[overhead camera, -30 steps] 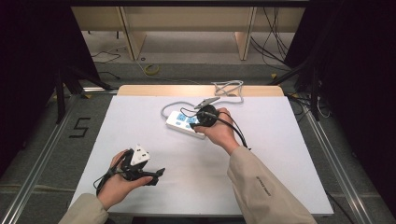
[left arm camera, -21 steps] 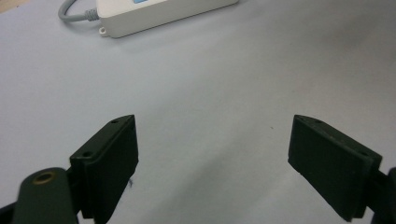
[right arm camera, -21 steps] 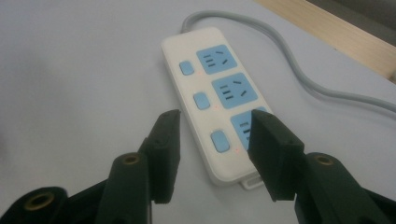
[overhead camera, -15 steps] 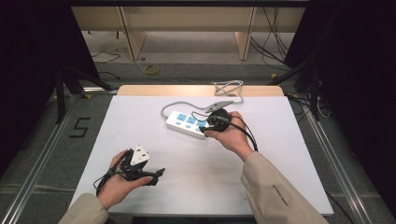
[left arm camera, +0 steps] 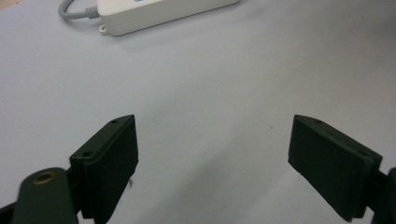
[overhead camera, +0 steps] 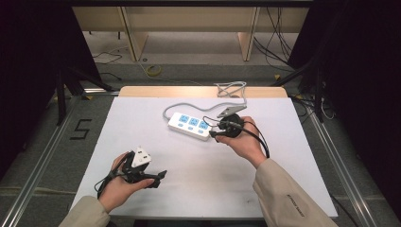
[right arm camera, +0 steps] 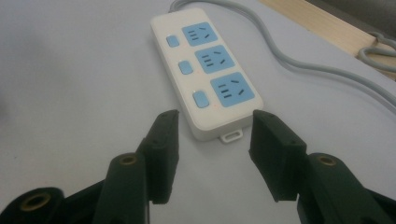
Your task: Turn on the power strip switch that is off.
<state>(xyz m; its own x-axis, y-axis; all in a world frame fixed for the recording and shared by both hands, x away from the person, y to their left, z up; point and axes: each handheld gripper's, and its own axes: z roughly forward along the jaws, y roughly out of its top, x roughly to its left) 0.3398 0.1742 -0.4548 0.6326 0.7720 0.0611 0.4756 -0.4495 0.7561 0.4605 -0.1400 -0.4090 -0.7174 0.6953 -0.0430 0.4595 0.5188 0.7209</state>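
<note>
White matte surface [overhead camera: 198,179] with a wooden strip along its far edge, grey floor and dark curtains around. My left tool [left arm camera: 212,158] gapes wide, empty, near the front. My right tool [right arm camera: 212,140], half open and empty, flanks the end of the white three-socket power strip with blue faces [right arm camera: 205,70], not touching it.

White power strip [overhead camera: 190,125] on white table [overhead camera: 142,118]; grey cable [overhead camera: 230,90] coiled at far edge.

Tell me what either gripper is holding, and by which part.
Nothing. Right gripper jaws straddle the power strip end, unclosed; left gripper is open.
</note>
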